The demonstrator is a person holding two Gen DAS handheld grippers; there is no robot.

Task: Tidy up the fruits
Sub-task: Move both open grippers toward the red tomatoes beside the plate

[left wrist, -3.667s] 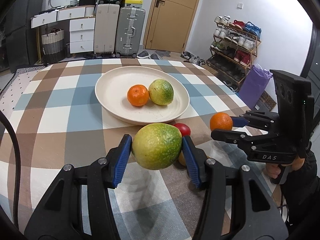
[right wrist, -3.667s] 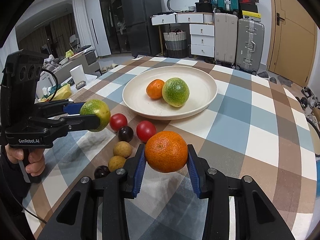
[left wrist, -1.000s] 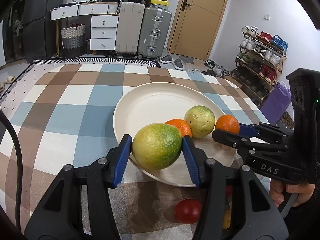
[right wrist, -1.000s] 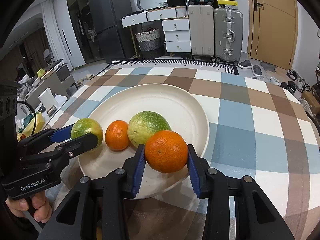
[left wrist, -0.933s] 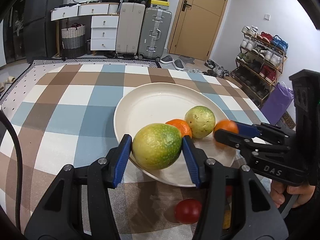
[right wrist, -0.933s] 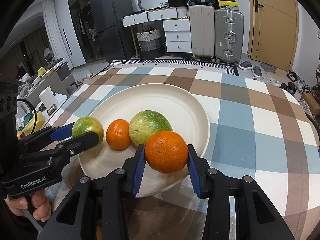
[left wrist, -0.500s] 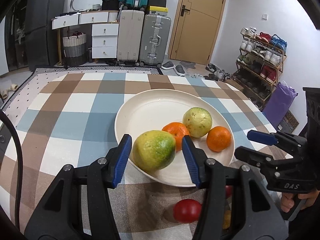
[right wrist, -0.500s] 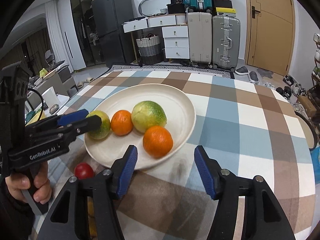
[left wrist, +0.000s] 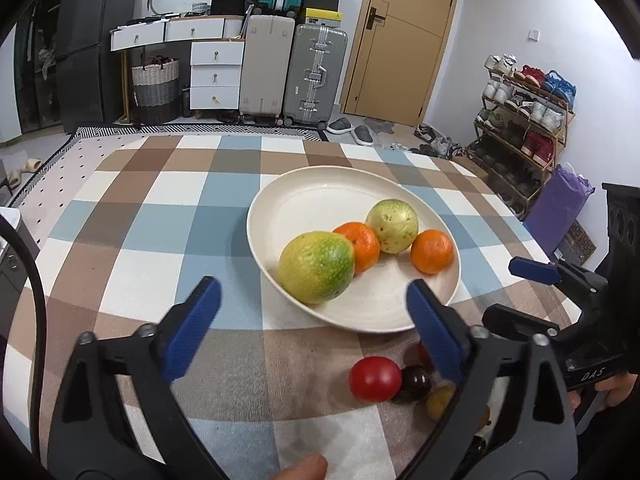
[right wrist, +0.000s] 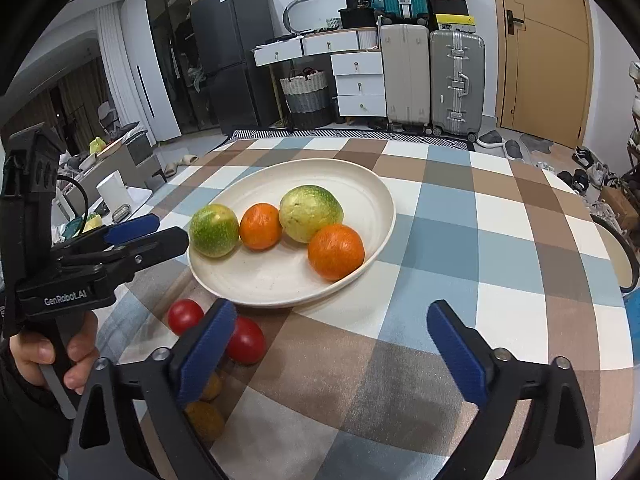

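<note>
A cream plate [left wrist: 320, 196] [right wrist: 360, 184] on the checked tablecloth holds two green-yellow fruits [left wrist: 316, 267] [left wrist: 393, 220] and two oranges [left wrist: 359, 241] [left wrist: 432, 251]. In the right wrist view the same fruits lie in a row: green [right wrist: 213, 230], orange [right wrist: 261, 226], green [right wrist: 311, 213], orange [right wrist: 336, 251]. My left gripper [left wrist: 314, 324] is open and empty just in front of the plate. My right gripper [right wrist: 331, 350] is open and empty, back from the plate's near rim. Small fruits lie on the cloth: red ones [left wrist: 375, 378] [right wrist: 185, 316] [right wrist: 245, 340], a dark one [left wrist: 416, 380], brownish ones [right wrist: 205, 420].
The right gripper body [left wrist: 576, 320] shows at the right of the left wrist view; the left gripper body [right wrist: 80, 264] shows at the left of the right wrist view. Suitcases [left wrist: 296, 72], drawers and a shoe rack [left wrist: 524, 120] stand beyond the table.
Both grippers have opened, leaving the green fruit and the orange on the plate, and have drawn back toward the table's near side.
</note>
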